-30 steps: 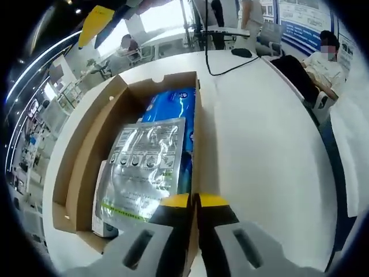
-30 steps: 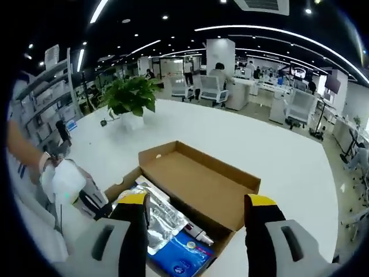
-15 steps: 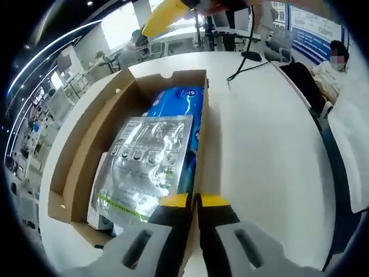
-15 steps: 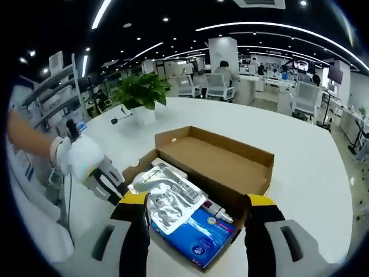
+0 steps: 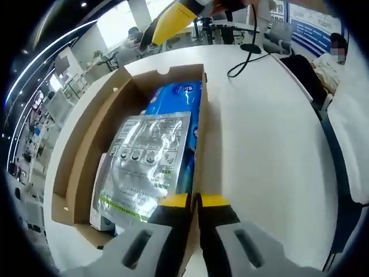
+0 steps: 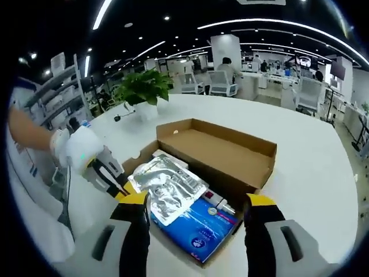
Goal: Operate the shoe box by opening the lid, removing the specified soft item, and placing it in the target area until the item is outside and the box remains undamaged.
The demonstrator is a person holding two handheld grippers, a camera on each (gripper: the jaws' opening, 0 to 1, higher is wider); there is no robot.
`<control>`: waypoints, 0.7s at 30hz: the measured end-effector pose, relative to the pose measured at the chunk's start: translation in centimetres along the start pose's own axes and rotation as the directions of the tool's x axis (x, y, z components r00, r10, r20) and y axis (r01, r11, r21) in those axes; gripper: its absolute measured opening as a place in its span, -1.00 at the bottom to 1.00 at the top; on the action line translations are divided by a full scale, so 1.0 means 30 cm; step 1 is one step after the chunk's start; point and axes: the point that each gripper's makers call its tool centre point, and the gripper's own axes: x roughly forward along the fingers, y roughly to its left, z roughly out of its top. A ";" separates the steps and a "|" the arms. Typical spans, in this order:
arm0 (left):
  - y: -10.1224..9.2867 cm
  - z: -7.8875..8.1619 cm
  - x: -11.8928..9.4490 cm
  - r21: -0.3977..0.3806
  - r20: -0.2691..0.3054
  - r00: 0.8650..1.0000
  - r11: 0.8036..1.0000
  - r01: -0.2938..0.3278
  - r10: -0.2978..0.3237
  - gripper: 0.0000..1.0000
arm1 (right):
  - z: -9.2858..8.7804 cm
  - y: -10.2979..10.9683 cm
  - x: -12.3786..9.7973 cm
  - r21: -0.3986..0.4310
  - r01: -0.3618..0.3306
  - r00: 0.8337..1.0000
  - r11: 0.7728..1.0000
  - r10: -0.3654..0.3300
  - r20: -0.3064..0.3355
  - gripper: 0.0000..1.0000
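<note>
Shoe box (image 6: 228, 158), lid open, on white tabletop (image 6: 305, 173). Inside: silver pouch (image 5: 144, 161) atop blue pack (image 5: 179, 104); items beneath partly hidden. Left tongs (image 5: 193, 200) clamped on box wall; right tongs (image 6: 196, 202) spread, empty.

Open shoe box (image 6: 222, 154), silver pouch (image 6: 167, 186) inside.

The white tabletop (image 5: 265, 144) carries an open cardboard shoe box (image 6: 228, 158), which stands directly on it with the lid folded back flat. A potted green plant (image 6: 140, 92) stands on the tabletop well apart from the box. A black cable (image 5: 245, 57) also lies on the white surface.
</note>
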 end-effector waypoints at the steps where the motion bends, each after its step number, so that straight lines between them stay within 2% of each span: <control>1: 0.000 0.000 0.000 0.002 0.000 1.000 1.000 0.000 0.000 -0.91 | -0.006 0.001 0.006 0.003 -0.002 1.000 1.000 0.002 -0.001 0.32; 4: -0.001 0.001 0.000 0.004 0.003 1.000 1.000 0.001 -0.001 -0.91 | -0.023 0.012 0.024 0.014 -0.008 1.000 1.000 0.009 -0.021 0.32; 21: -0.002 0.002 0.001 0.015 0.004 1.000 1.000 0.002 -0.002 -0.92 | -0.041 0.018 0.140 0.049 -0.048 0.996 0.998 0.051 -0.075 0.32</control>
